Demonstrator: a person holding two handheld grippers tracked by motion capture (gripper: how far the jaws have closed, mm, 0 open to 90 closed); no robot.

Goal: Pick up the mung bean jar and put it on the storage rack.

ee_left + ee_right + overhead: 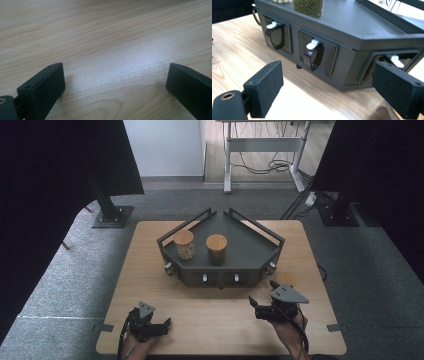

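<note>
Two jars stood on one dark rack, three white-tipped levers showed along its front, and two grippers were out

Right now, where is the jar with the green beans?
In the high view the green-bean jar stands on the dark rack, near its middle, just right of the pale-bean jar, across the table from the right hand-held gripper.

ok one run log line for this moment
left tongs: open, empty | right tongs: open, empty, facing dark grey angular rack
</note>
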